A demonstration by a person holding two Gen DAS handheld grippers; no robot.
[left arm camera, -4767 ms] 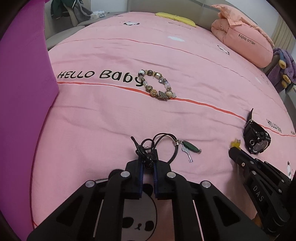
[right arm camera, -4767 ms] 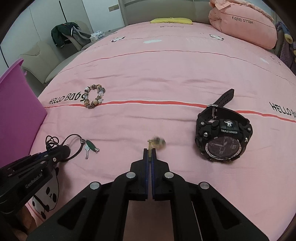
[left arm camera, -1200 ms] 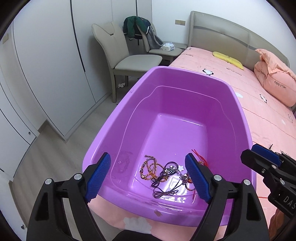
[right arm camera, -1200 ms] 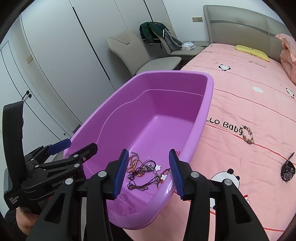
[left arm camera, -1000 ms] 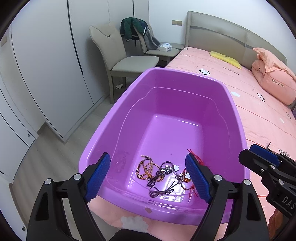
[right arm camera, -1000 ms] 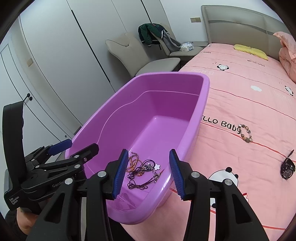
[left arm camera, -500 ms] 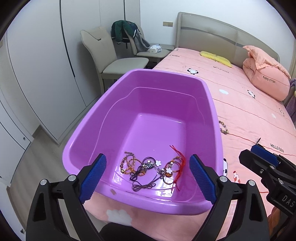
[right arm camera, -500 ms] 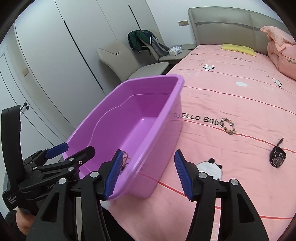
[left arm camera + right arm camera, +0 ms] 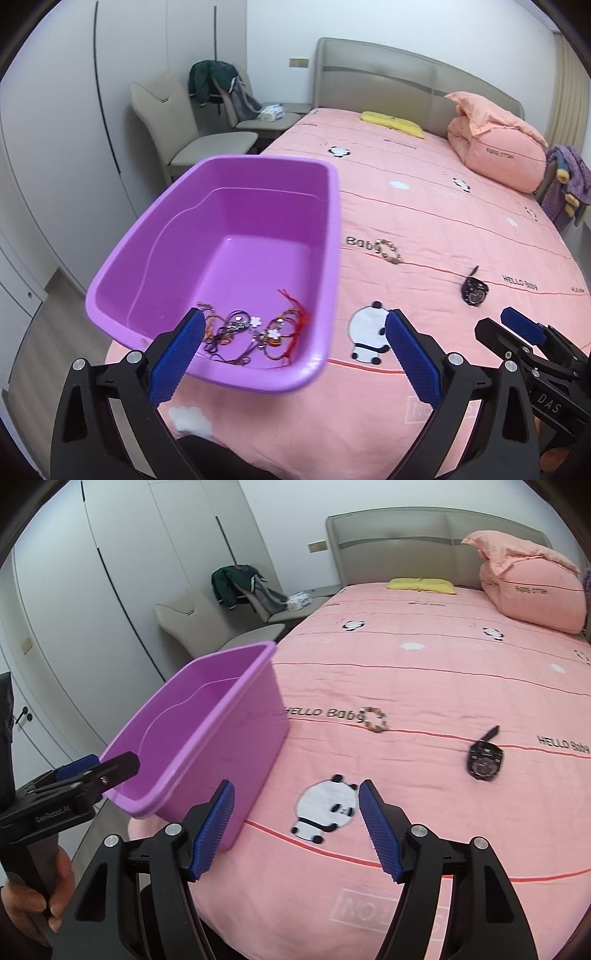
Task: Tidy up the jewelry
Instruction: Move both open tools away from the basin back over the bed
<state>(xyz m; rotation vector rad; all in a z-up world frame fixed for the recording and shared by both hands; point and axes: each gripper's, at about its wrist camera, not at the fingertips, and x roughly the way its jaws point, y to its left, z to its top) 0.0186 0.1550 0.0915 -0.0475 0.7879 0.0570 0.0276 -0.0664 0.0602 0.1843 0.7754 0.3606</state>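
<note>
Here, both ribbed-padded grippers, left (image 9: 293, 345) and right (image 9: 295, 827), opening, empty, beside glossy rectangular plastic tub (image 9: 155, 236).

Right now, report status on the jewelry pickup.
Left gripper and right gripper both empty, fingers opening. Cord jewelry in the purple tub. Beaded bracelet and black watch left on the bedspread, nothing blocking them.
</note>
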